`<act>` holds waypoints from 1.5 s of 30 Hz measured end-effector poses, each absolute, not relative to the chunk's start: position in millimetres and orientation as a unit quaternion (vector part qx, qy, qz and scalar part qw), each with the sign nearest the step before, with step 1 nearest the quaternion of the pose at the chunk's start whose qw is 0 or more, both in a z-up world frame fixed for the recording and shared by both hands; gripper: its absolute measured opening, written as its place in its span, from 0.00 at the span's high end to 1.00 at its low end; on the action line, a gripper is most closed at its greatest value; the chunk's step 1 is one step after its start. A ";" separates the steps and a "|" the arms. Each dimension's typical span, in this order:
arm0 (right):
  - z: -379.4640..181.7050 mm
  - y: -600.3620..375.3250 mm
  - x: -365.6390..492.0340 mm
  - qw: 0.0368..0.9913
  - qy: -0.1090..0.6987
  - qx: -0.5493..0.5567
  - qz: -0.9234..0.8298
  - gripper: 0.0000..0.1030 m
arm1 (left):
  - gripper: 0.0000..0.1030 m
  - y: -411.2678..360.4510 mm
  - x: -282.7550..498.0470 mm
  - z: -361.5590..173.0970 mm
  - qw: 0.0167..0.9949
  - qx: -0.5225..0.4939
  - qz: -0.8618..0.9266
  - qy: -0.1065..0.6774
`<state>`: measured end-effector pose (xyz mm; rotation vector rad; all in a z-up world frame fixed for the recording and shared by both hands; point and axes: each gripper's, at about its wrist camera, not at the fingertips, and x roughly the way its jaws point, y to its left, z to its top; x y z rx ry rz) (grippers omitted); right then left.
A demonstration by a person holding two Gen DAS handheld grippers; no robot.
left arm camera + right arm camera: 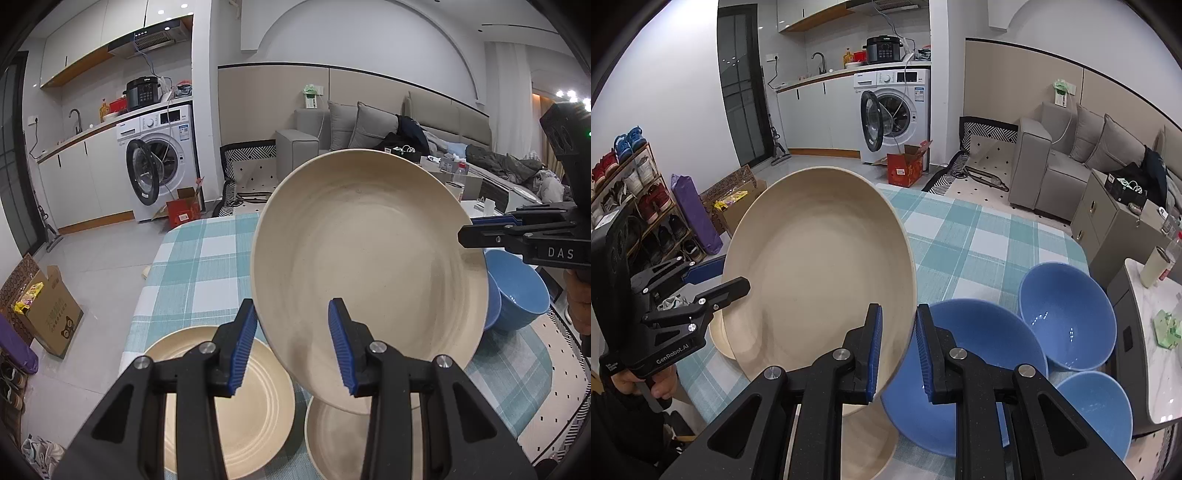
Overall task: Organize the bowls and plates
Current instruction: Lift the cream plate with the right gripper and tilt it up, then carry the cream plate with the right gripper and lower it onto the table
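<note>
A large beige plate [365, 266] hangs tilted above the checked tablecloth, carried by both grippers. My left gripper [291, 314] straddles its lower left rim, one pad behind and one on the inner face, shut on it. My right gripper [898, 310] is shut on the opposite rim; the left wrist view shows the right gripper [467, 227] at the plate's right edge. The same plate [820, 266] fills the right wrist view, with the left gripper [727, 275] at its left rim. Two more beige plates [236, 410] [332, 439] lie on the table below. Three blue bowls [982, 354] [1067, 314] [1097, 406] stand to the right.
The table [199, 251] has a teal and white checked cloth; its far edge drops to a tiled floor. A cardboard box [51, 314] sits on the floor at left. A white side table [1156, 369] with a cup stands right of the bowls. A person's hand [646, 384] holds the left gripper.
</note>
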<state>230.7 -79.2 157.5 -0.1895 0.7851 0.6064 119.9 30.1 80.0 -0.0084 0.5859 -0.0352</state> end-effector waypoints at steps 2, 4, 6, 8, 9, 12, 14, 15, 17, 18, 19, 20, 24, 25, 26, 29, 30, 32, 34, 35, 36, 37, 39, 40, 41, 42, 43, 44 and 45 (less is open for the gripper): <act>156.5 -80.0 225.0 0.875 0.375 -0.091 0.291 0.82 | 0.62 29.5 116.2 78.4 0.957 -0.004 -0.019 0.289; 156.0 -81.6 219.2 0.876 0.374 -0.089 0.291 0.82 | 0.62 30.8 113.8 76.1 0.957 -0.004 -0.020 0.289; 154.5 -82.8 215.4 0.876 0.373 -0.087 0.292 0.82 | 0.62 29.9 111.2 74.7 0.957 -0.004 -0.021 0.290; 153.0 -83.7 211.2 0.877 0.372 -0.086 0.293 0.82 | 0.62 28.7 108.5 73.3 0.957 -0.002 -0.020 0.291; 151.9 -84.1 209.4 0.877 0.371 -0.086 0.294 0.82 | 0.62 28.5 107.4 72.6 0.956 -0.001 -0.021 0.291; 148.8 -86.8 201.8 0.878 0.368 -0.083 0.295 0.82 | 0.62 28.4 104.2 70.2 0.956 -0.006 -0.022 0.292; 145.5 -88.9 200.1 0.878 0.368 -0.082 0.296 0.82 | 0.62 27.8 102.7 66.8 0.955 -0.006 -0.023 0.294; 143.9 -90.2 198.9 0.877 0.369 -0.080 0.297 0.82 | 0.62 27.1 101.9 64.8 0.955 -0.006 -0.024 0.296; 141.1 -92.7 196.2 0.877 0.369 -0.078 0.299 0.82 | 0.62 25.8 100.2 61.9 0.954 -0.007 -0.026 0.299; 139.9 -92.7 194.7 0.876 0.369 -0.079 0.299 0.82 | 0.62 25.8 100.6 60.5 0.953 -0.007 -0.028 0.300; 138.3 -94.0 193.4 0.876 0.369 -0.078 0.300 0.82 | 0.62 25.3 100.4 59.2 0.953 -0.007 -0.028 0.302; 136.5 -95.2 191.9 0.875 0.371 -0.078 0.300 0.82 | 0.62 24.7 100.5 58.6 0.952 -0.007 -0.028 0.303; 130.4 -98.9 184.9 0.874 0.372 -0.081 0.304 0.82 | 0.62 22.4 97.2 55.6 0.951 -0.006 -0.029 0.308; 130.2 -99.7 183.8 0.873 0.371 -0.080 0.305 0.82 | 0.62 21.8 95.6 54.9 0.951 -0.006 -0.030 0.309; 129.2 -100.5 181.7 0.873 0.371 -0.080 0.306 0.82 | 0.62 21.0 94.1 54.0 0.950 -0.007 -0.031 0.310; 125.6 -102.1 177.5 0.872 0.373 -0.079 0.307 0.82 | 0.62 19.1 89.6 51.3 0.949 -0.005 -0.031 0.313; 123.9 -103.0 176.4 0.871 0.374 -0.076 0.309 0.82 | 0.62 19.6 89.0 50.6 0.949 -0.005 -0.032 0.314; 119.8 -104.5 175.4 0.868 0.380 -0.068 0.312 0.82 | 0.62 20.2 87.4 47.6 0.948 -0.007 -0.034 0.318; 114.5 -106.0 172.6 0.866 0.384 -0.063 0.313 0.82 | 0.62 20.0 86.1 44.6 0.946 -0.009 -0.033 0.321; 112.2 -105.9 171.0 0.866 0.385 -0.062 0.314 0.82 | 0.62 19.7 85.4 43.0 0.946 -0.008 -0.032 0.323; 109.8 -106.2 169.7 0.865 0.387 -0.061 0.315 0.82 | 0.62 19.5 84.9 41.8 0.945 -0.009 -0.032 0.325; 108.1 -106.6 168.6 0.864 0.388 -0.058 0.315 0.82 | 0.62 19.5 84.2 40.5 0.945 -0.010 -0.032 0.326; 104.5 -107.5 166.0 0.863 0.390 -0.054 0.317 0.82 | 0.62 19.4 82.7 38.2 0.944 -0.012 -0.033 0.329; 102.9 -108.0 165.6 0.863 0.391 -0.050 0.317 0.82 | 0.62 19.6 82.5 37.2 0.943 -0.013 -0.034 0.331; 101.1 -108.3 164.8 0.862 0.392 -0.050 0.317 0.82 | 0.62 19.6 82.0 36.0 0.942 -0.013 -0.034 0.333; 99.1 -108.5 163.9 0.861 0.393 -0.049 0.318 0.82 | 0.62 19.2 81.2 34.9 0.942 -0.013 -0.034 0.334; 97.9 -108.8 162.6 0.861 0.394 -0.048 0.318 0.82 | 0.62 18.8 80.8 33.1 0.941 -0.012 -0.034 0.336; 96.9 -109.2 161.1 0.861 0.395 -0.047 0.319 0.82 | 0.62 18.7 80.2 31.6 0.940 -0.012 -0.035 0.338; 95.8 -109.8 160.3 0.860 0.395 -0.046 0.319 0.82 | 0.62 17.6 79.6 30.5 0.940 -0.012 -0.035 0.339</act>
